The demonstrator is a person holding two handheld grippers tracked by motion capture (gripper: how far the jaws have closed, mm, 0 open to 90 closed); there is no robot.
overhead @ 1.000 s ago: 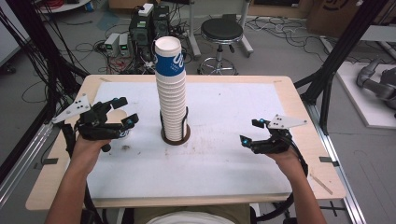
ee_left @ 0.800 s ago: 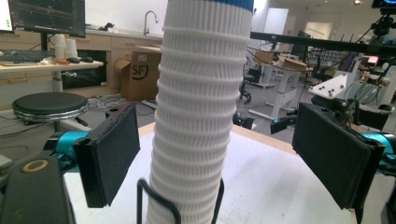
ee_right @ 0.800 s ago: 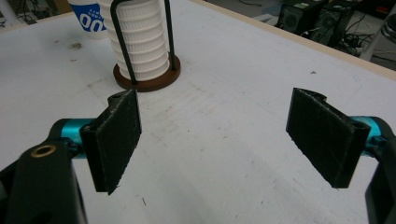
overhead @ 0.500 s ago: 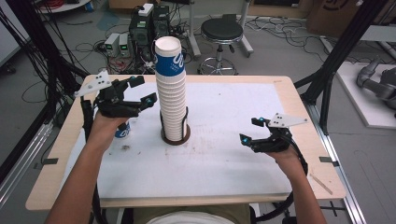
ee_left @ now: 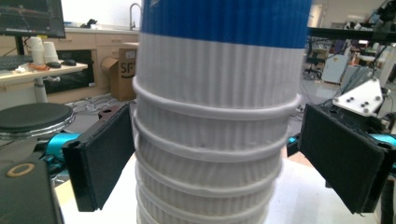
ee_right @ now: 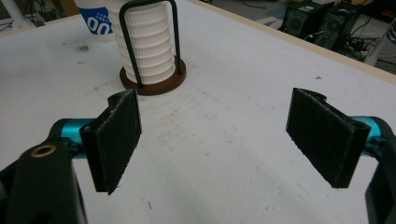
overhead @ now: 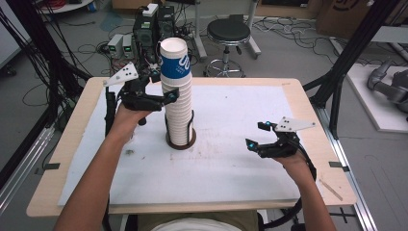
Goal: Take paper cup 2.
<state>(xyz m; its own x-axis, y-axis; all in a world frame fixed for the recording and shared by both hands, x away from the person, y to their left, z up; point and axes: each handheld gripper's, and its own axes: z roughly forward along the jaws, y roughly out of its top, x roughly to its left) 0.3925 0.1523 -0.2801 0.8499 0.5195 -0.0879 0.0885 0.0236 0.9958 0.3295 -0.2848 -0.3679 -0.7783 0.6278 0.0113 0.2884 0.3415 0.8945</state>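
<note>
A: In the high view, what step is going on?

B: The left gripper [overhead: 161, 89] is closing in on the upper part of the stack of paper cups [overhead: 178, 103], which is standing upright in a brown holder [overhead: 181, 142] near the middle of the white mat [overhead: 231, 168]. I judge the person is lining up to lift the top cup [overhead: 174, 60] off. The right gripper [overhead: 257, 134] is hovering well apart from the stack, over the mat, holding nothing.

A: And the left gripper view?

B: The stack [ee_left: 212, 140] is sitting right between the two black pads [ee_left: 100, 163]. The jaws have just been opening, and they are standing wide. The left pad is lying just beside the ribbed wall, perhaps grazing it; the right one is clearly apart, so nothing is being gripped.

A: The right gripper view?

B: Its jaws are standing moderately open over bare mat [ee_right: 233, 154], with the stack [ee_right: 147, 51] and holder [ee_right: 154, 84] farther off. Another blue-printed cup [ee_right: 95, 21] is standing behind them.

A: What is the next move calling for?

B: Probably squeezing on the top cup alone, then pulling straight up so the stack is not tipping.
</note>
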